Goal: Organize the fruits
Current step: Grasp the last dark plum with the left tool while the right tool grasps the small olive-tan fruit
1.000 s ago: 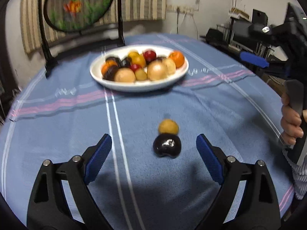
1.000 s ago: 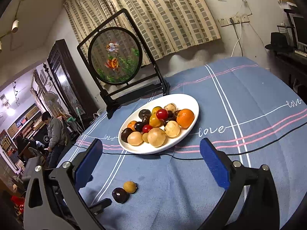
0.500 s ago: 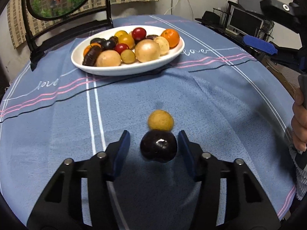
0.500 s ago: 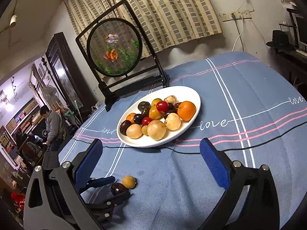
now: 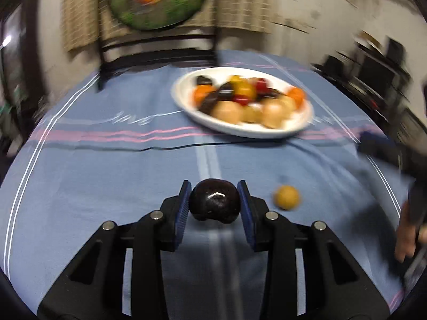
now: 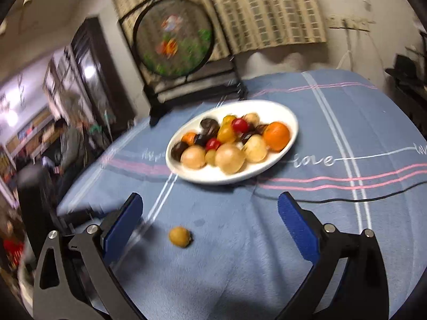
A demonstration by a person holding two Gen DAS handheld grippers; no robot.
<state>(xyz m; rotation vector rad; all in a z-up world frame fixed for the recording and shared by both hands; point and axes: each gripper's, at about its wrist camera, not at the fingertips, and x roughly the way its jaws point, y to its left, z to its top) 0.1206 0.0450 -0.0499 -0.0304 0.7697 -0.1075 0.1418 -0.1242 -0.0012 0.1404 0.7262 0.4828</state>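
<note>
Blue pads close in on both sides of a dark, glossy fruit (image 5: pixel 214 199): the left hand-held gripper (image 5: pixel 214 205) has just been closing and now pinches that fruit between its two fingers, each pad pressed flat against it. Whether the fruit is lifted off the cloth or just resting on it, I cannot tell from where I stand. Just to its right, apart from it, a small yellow-brown fruit (image 5: pixel 287 196) lies by itself on the blue tablecloth (image 5: pixel 106 176) that covers the bench.

The right hand-held gripper (image 6: pixel 210 213) hangs with its jaws spread wide and nothing between the pads. That same yellow fruit sits on the cloth ahead of it, nearer its left finger (image 6: pixel 122 221) than its right one, and touches neither. At the right edge of the left wrist view a person's hand (image 5: pixel 408 237) is wrapped around a dark handle, though it is blurred.

Further back on the bench a white oval plate (image 6: pixel 289 117) holds a heap of fruit: an orange one (image 6: pixel 276 136) at its right end, pale round ones along the near side, small red ones and dark ones among them. Pink and white stripes run across the cloth near the plate. Behind the plate a round embroidered screen (image 6: pixel 173 44) stands upright in a black frame before a checked curtain (image 6: pixel 267 13).
</note>
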